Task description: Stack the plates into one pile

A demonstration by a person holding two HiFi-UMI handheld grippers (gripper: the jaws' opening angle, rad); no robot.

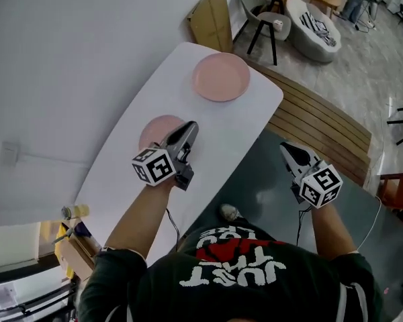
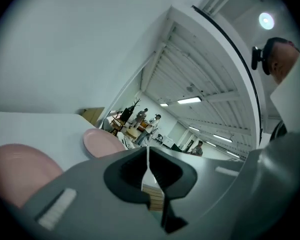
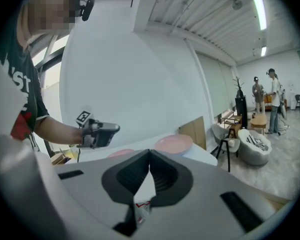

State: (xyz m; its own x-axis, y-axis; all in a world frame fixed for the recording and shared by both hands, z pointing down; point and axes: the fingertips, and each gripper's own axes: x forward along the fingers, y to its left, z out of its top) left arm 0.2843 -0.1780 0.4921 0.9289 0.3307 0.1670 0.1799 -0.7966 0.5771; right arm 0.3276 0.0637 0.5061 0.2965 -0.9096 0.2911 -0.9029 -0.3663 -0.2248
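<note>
Two pink plates lie apart on the white table (image 1: 121,146). The far plate (image 1: 221,76) lies near the table's far end. The near plate (image 1: 154,130) is partly hidden under my left gripper (image 1: 191,127), which hovers over its right edge with jaws shut and nothing between them. The left gripper view has the near plate (image 2: 20,171) at lower left and the far plate (image 2: 102,143) beyond, with the left gripper (image 2: 148,151) closed. My right gripper (image 1: 287,147) hangs off the table's right side over the floor, shut and empty. The right gripper view shows the right gripper (image 3: 150,153), both plates (image 3: 173,144) (image 3: 121,153) and the left gripper (image 3: 100,134).
A slatted wooden bench (image 1: 316,123) runs along the table's right side. A wooden board (image 1: 211,15) leans on the wall behind the table. Chairs (image 1: 262,19) and a lounge seat (image 1: 312,29) stand farther back. People (image 3: 272,99) stand far off.
</note>
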